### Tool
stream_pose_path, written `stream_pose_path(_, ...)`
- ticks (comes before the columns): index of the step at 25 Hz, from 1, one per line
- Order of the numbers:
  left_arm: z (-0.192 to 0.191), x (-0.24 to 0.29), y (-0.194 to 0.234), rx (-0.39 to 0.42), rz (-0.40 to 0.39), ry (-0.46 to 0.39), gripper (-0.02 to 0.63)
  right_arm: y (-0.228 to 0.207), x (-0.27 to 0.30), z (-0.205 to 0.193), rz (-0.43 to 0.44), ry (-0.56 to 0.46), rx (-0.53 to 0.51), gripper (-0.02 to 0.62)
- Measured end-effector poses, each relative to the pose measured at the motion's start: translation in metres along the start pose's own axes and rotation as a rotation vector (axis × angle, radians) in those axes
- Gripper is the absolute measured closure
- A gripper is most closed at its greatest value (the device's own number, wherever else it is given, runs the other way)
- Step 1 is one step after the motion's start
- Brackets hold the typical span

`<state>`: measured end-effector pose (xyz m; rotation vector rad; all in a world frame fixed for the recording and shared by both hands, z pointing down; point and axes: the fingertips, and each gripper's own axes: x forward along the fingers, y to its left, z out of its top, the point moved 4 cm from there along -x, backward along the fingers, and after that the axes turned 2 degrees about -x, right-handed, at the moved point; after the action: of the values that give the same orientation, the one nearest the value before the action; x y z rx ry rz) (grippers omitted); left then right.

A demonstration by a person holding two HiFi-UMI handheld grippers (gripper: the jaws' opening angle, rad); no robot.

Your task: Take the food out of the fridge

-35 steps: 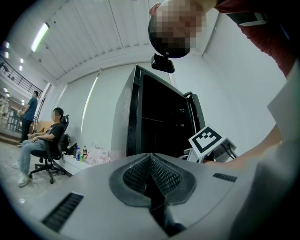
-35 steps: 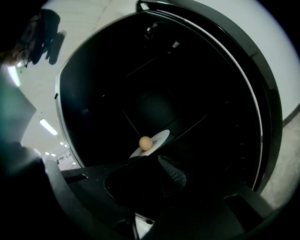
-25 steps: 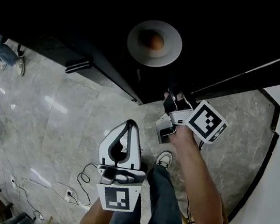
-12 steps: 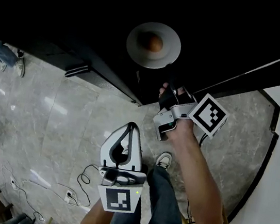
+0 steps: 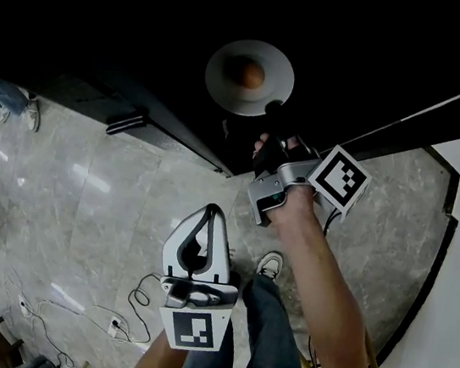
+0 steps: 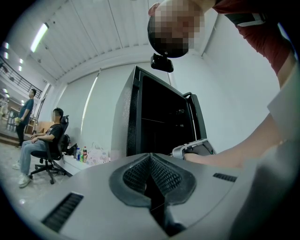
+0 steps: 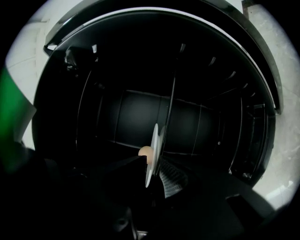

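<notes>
A pale round plate [image 5: 267, 90] with a brown bun-like food [image 5: 248, 73] on it sits inside the dark fridge [image 5: 150, 30]. My right gripper [image 5: 273, 108] reaches in to the plate's near rim. In the right gripper view the plate [image 7: 153, 140] stands edge-on between the two jaws, which close on its rim, and the food [image 7: 146, 152] peeks out on its left side. My left gripper [image 5: 211, 211] hangs back over the floor, shut and holding nothing; its pads [image 6: 161, 174] press together.
The fridge door [image 5: 429, 114] stands open at the right. In the left gripper view the black fridge [image 6: 159, 122] faces me, with two people [image 6: 44, 140] far off at the left. Cables [image 5: 141, 294] lie on the grey tiled floor.
My right gripper has moved forward and up into the fridge until its jaws reach the plate's rim. The left gripper has stayed nearly still.
</notes>
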<state>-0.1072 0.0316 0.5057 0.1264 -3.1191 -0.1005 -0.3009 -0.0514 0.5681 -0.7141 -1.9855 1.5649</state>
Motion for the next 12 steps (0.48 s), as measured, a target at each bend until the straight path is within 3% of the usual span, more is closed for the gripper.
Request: stream_pose_path(12, -0.004, -0.008, 0.0004, -0.001, 0.006, 0.009, 0.594, -0.0044, -0.0014, -0.0025, -0.012, -0.002, 0.078, 0.515)
